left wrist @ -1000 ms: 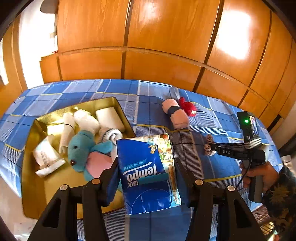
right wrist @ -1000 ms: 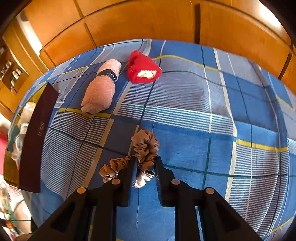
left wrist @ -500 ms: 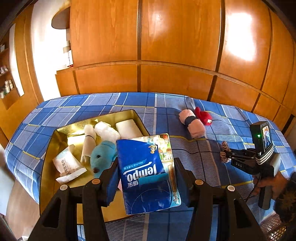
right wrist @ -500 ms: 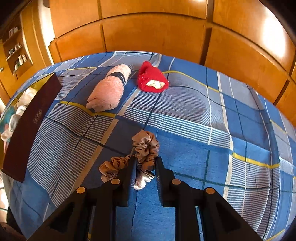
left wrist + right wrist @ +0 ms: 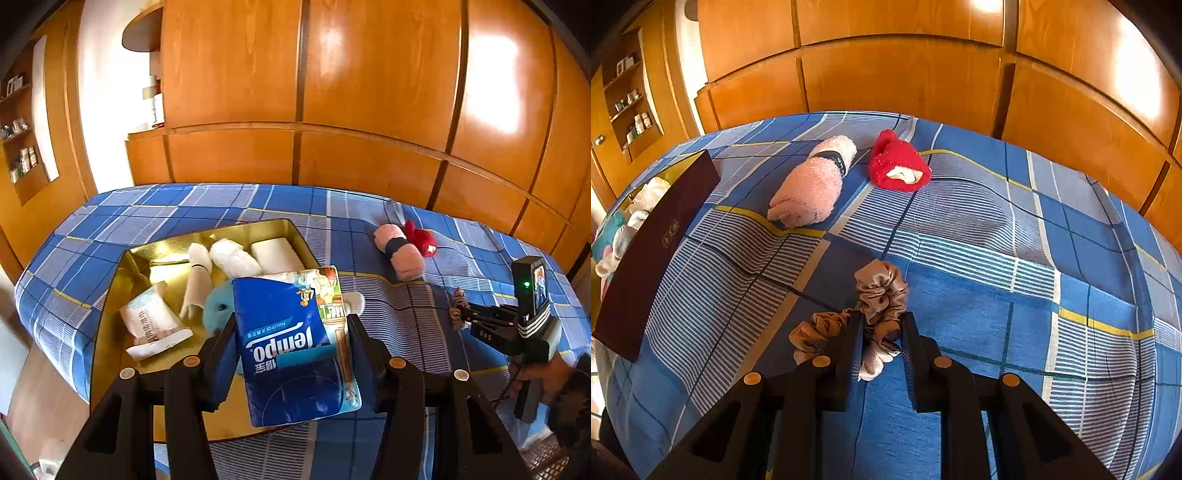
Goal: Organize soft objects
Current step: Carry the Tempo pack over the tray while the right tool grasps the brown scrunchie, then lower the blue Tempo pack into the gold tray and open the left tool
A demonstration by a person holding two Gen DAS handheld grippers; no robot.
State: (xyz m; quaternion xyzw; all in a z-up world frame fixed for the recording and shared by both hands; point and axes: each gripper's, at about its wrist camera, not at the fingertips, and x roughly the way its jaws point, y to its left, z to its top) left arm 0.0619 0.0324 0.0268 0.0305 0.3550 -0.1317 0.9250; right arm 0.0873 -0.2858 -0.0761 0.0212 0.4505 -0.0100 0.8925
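Both grippers loaded over the blue plaid bed (image 5: 979, 280).

Largest first: my gold box (image 5: 110, 291) sits beyond and left of the left fingers, holding a teal plush (image 5: 218, 308) and white rolls. My left gripper (image 5: 291, 343) has its fingers clamped on the blue tissue pack (image 5: 291, 354), which fills the gap between them above the box's near corner. My right gripper (image 5: 881, 343) pinches the beige scrunchies (image 5: 881, 295), bunched between and just ahead of the fingertips; the pink towel roll (image 5: 812, 184) and red sock (image 5: 897, 162) lie well beyond.
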